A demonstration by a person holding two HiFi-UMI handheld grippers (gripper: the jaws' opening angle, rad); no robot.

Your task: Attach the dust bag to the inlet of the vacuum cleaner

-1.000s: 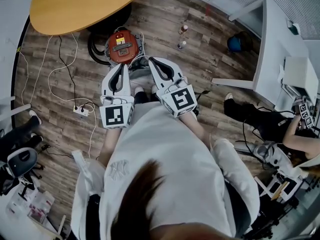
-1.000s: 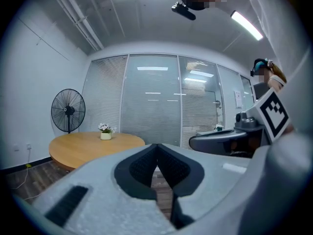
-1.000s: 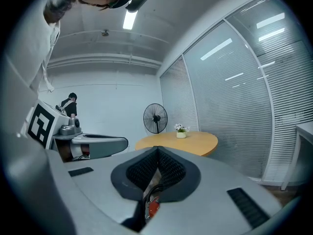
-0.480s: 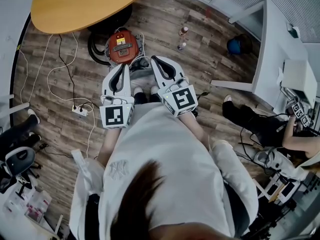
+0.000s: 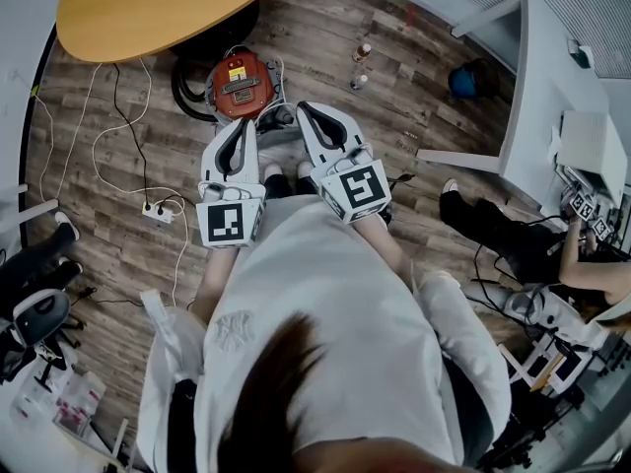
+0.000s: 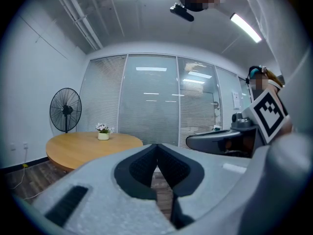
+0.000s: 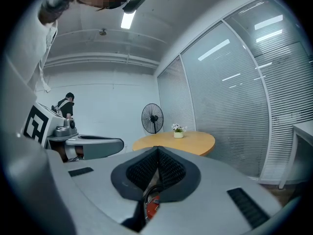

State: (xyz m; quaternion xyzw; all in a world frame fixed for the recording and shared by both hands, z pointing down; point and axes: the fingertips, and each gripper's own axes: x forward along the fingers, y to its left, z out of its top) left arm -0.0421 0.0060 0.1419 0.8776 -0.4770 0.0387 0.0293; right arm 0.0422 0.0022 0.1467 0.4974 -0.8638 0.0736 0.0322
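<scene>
On the table beside the vacuum cleaner, a pot of flowers.

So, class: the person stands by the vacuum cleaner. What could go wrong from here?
1. The power strip and its white cable lie loose beside the vacuum cleaner: a foot might snag them.
2. The vacuum cleaner sits by the round table: bending down risks a bump.
3. Left tongs and right tongs are shut, empty; no dust bag shows.
</scene>
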